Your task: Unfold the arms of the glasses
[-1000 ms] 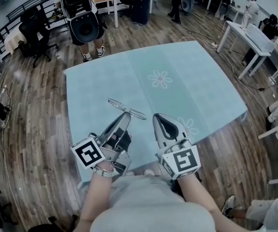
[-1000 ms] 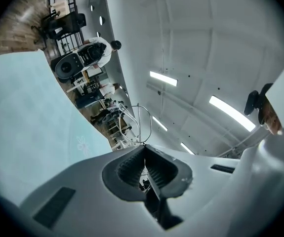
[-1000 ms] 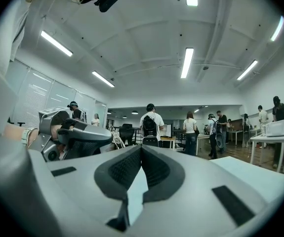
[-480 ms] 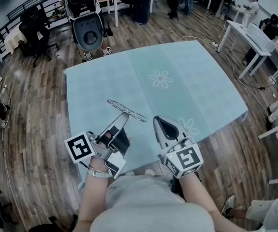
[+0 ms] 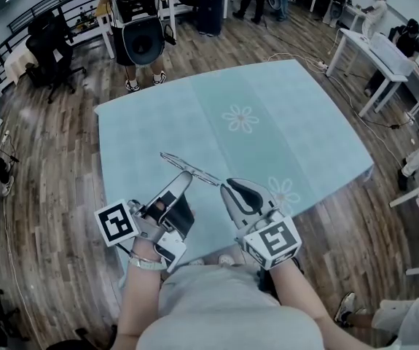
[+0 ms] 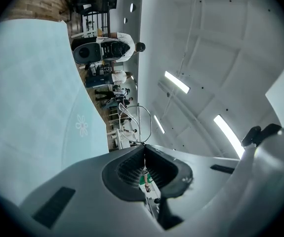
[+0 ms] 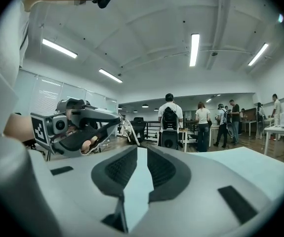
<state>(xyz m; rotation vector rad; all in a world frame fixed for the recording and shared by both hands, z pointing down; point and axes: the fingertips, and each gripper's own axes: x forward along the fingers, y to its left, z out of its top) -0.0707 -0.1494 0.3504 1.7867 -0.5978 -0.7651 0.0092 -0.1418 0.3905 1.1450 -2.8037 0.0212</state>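
Observation:
Thin wire-framed glasses [image 5: 192,166] hang just above the light blue tablecloth [image 5: 296,122], near its front edge. My left gripper [image 5: 185,174] is shut on them; in the left gripper view a wire lens loop [image 6: 141,124] sticks out past the closed pads [image 6: 132,168], and the gripper lies rolled on its side. My right gripper [image 5: 229,189] sits just right of the glasses. Its jaws are opening, with a narrow gap and only tablecloth seen through it [image 7: 138,154]. From the right gripper view the left gripper [image 7: 77,127] and the glasses [image 7: 128,130] are to the left.
A flower print [image 5: 240,119] marks the cloth's middle. A person with a backpack [image 5: 138,28] stands beyond the table's far edge, others farther back. A white desk [image 5: 380,57] is at the right, a black chair [image 5: 49,49] at the left, with wooden floor around.
My left gripper has rolled about its axis while holding the glasses in place. The right gripper has sunk slightly and shifted left toward the glasses, and its jaws have parted.

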